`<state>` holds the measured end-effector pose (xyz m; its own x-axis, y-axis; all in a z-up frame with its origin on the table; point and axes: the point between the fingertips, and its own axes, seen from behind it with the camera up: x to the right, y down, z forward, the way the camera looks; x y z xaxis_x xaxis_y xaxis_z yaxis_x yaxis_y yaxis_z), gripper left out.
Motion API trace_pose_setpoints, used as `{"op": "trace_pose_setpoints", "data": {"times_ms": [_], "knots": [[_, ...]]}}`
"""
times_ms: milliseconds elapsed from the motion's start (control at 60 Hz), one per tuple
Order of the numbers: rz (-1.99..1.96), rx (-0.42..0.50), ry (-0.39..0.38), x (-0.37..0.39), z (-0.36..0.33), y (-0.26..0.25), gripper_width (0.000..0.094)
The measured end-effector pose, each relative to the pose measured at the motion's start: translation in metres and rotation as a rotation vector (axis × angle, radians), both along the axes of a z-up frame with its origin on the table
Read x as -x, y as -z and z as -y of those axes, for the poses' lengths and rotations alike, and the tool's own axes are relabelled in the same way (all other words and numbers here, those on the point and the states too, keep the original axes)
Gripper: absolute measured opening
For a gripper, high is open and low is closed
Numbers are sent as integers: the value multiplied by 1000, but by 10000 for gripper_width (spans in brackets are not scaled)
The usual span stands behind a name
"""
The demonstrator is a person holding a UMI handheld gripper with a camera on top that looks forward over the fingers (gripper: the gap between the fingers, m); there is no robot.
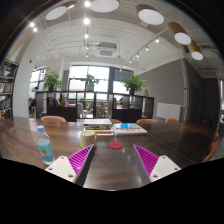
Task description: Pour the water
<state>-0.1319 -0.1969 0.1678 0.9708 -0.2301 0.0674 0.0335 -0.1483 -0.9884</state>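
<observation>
A clear plastic water bottle (44,145) with a blue cap and label stands upright on the dark wooden table (110,168), to the left of my left finger and a little ahead of it. A small red round coaster-like disc (116,146) lies on the table beyond the fingers, near the middle. My gripper (113,160) is open, its two purple pads wide apart with only bare tabletop between them. Nothing is held.
Stacked books or papers (98,124) and a white sheet (129,129) lie farther along the table. Chairs (52,119) line the far side. Potted plants (133,86) and large windows stand at the back of the room.
</observation>
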Motion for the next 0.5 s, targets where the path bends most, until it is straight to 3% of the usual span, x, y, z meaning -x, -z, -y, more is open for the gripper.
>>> {"op": "trace_pose_setpoints", "data": {"times_ms": [150, 250, 383, 500], "knots": [[-6, 9, -85, 41, -4, 6, 792], [-48, 5, -185, 142, -19, 36, 802], [-59, 4, -323, 217, -34, 47, 793], [-110, -13, -373, 250, -53, 47, 795]]}}
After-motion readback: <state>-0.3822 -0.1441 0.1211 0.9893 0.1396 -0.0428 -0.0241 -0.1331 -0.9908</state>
